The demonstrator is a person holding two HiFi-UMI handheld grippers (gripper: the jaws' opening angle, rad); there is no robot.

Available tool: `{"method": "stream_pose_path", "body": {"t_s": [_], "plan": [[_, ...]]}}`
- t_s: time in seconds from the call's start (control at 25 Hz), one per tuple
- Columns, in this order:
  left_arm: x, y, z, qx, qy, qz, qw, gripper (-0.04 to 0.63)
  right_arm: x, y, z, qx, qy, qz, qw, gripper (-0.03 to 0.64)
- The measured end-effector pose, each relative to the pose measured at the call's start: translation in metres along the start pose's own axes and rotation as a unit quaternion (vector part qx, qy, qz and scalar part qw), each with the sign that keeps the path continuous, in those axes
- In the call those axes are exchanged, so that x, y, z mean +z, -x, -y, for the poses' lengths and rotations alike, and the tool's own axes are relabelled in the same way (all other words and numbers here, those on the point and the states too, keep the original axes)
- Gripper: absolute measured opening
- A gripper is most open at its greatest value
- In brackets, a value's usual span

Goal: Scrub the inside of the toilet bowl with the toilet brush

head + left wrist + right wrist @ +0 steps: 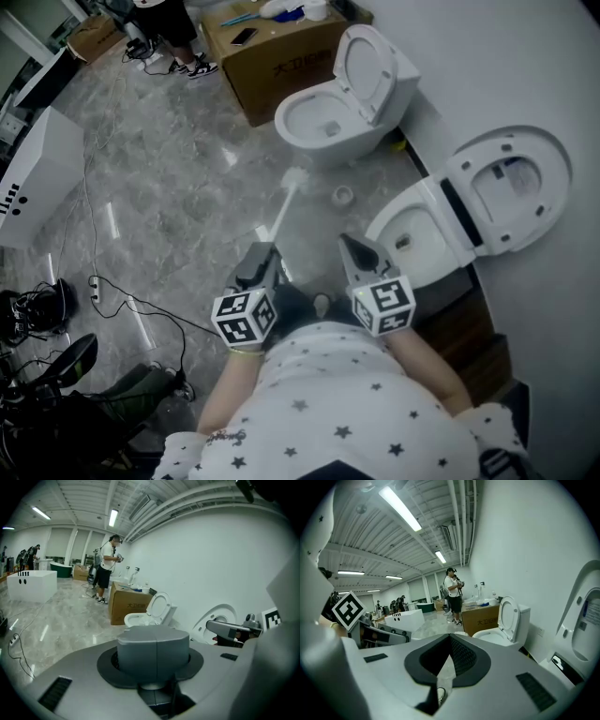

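Left gripper [267, 253] has its jaws clamped tight on the toilet brush [284, 211], the white handle slanting away and the bristle head hanging over the marble floor [169, 187], just short of the far toilet [323, 122]. Right gripper [356, 251] sits beside it, jaws closed to a point with nothing in them. The near toilet bowl [377, 228] lies just right of that gripper, lid up, and the brush is outside it.
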State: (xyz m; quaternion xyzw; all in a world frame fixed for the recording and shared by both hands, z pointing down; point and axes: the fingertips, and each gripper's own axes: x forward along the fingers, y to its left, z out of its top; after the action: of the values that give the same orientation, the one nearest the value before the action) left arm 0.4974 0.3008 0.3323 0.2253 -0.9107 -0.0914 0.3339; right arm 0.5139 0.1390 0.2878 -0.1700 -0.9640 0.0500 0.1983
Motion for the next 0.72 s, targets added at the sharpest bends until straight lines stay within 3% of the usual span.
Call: {"method": "stream_pose_path", "body": {"t_s": [0.72], "plan": [[0.059,-0.053,-0.059,-0.042,-0.012,-0.015,0.9989,0.147,0.033,-0.085,-0.009,-0.026,0.015,-0.010,1.000,0.006]]}}
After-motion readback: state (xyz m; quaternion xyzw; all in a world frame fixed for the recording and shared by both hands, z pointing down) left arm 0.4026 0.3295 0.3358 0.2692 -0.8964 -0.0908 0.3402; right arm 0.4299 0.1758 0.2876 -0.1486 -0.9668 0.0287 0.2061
